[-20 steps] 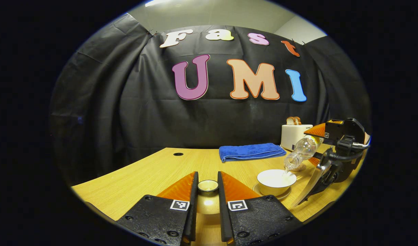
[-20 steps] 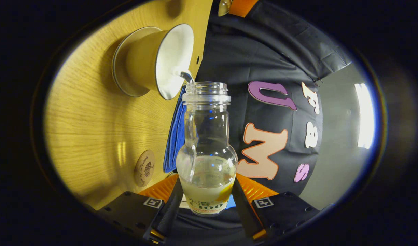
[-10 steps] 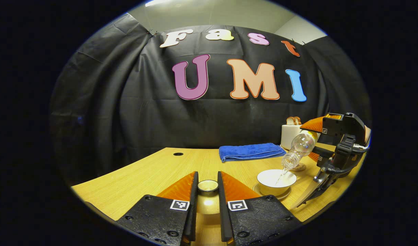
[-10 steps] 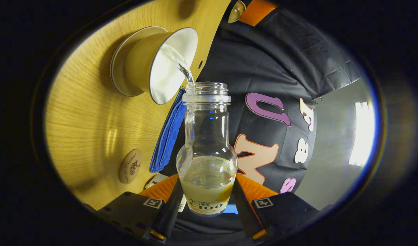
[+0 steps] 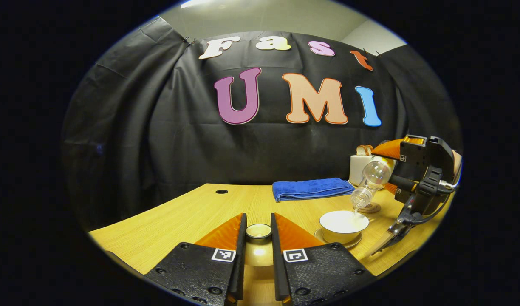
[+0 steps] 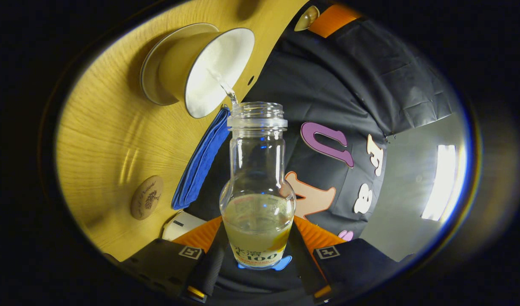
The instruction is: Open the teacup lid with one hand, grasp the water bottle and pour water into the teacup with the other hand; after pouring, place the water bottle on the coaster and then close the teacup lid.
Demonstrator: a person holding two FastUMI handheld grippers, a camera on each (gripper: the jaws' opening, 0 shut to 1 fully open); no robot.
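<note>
Left gripper (image 5: 258, 238) level, low over the table (image 5: 192, 212), both fingers pressed on the teacup lid (image 5: 258, 231). Right gripper (image 6: 256, 250) tipped steeply, clamping the water bottle (image 6: 257, 187) above that table.

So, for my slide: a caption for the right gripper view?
Right tool tips the water bottle, pouring a thin stream into the open teacup.

White teacup (image 5: 343, 222), blue towel (image 5: 312, 188), clear water bottle (image 6: 257, 178), yellow wood-grain table (image 5: 192, 216)
</note>
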